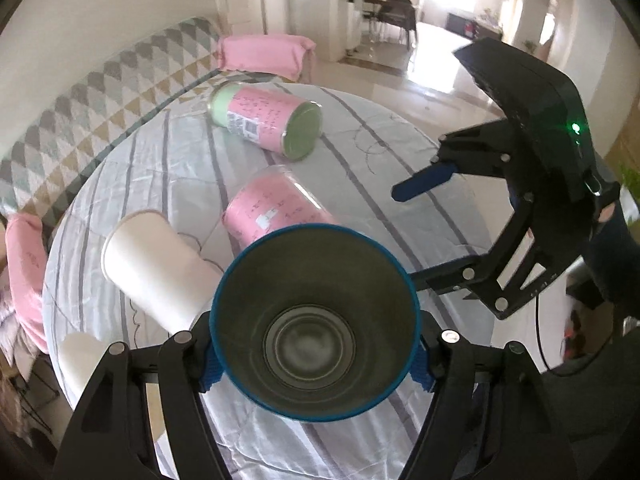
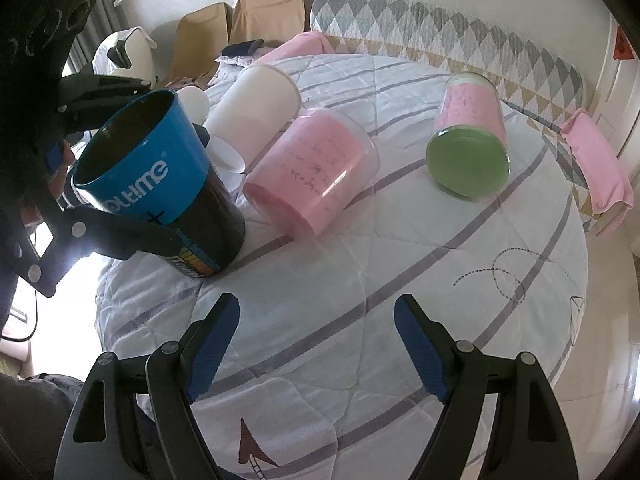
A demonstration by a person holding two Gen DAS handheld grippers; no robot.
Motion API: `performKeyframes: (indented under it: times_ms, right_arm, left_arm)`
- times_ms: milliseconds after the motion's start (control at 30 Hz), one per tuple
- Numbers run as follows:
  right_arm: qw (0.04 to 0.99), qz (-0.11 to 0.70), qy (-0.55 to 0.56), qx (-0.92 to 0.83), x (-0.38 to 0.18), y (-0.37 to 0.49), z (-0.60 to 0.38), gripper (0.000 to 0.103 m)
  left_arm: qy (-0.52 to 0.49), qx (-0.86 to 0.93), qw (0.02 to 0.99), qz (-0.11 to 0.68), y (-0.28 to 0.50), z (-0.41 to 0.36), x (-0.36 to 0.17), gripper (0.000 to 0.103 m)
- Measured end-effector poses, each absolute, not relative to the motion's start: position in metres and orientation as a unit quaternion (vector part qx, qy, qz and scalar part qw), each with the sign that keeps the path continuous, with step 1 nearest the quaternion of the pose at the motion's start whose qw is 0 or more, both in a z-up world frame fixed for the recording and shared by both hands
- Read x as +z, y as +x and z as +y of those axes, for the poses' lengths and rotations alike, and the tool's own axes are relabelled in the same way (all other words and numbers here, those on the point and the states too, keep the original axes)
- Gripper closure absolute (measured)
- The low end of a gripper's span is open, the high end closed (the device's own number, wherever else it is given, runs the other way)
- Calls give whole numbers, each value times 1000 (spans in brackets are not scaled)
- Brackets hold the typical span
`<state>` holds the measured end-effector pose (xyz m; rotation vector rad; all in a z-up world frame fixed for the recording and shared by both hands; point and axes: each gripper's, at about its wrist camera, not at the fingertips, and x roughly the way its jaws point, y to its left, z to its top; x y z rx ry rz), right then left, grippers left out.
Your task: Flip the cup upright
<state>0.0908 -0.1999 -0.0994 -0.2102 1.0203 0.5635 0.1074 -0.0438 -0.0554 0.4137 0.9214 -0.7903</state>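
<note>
My left gripper [image 1: 316, 364] is shut on a blue and black cup [image 1: 315, 320], mouth facing the camera. In the right wrist view this cup [image 2: 160, 184] stands nearly upright, slightly tilted, its base on the quilt, with the left gripper [image 2: 120, 216] around it. My right gripper [image 2: 316, 344] is open and empty above the quilt, right of the cup; it also shows in the left wrist view [image 1: 424, 224]. A white cup [image 2: 256, 112], a clear pink cup [image 2: 316, 172] and a pink cup with a green base [image 2: 468, 144] lie on their sides.
The cups lie on a round table under a striped white quilt [image 2: 400, 280]. A sofa with a diamond-pattern cover [image 2: 460, 28] and pink pillows [image 2: 600, 160] curves behind it. Chairs [image 2: 240, 16] stand at the back left.
</note>
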Motion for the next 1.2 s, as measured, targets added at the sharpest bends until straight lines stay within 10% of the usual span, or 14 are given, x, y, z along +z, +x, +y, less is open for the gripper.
performKeyframes:
  times_ms: [200, 1200]
  right_arm:
    - [832, 480, -96, 263, -98, 89, -198, 22]
    - [877, 446, -67, 166, -16, 19, -201, 22]
  left_arm:
    - [151, -354, 820, 423, 102, -32, -49, 3]
    - [65, -18, 924, 377, -14, -16, -15, 1]
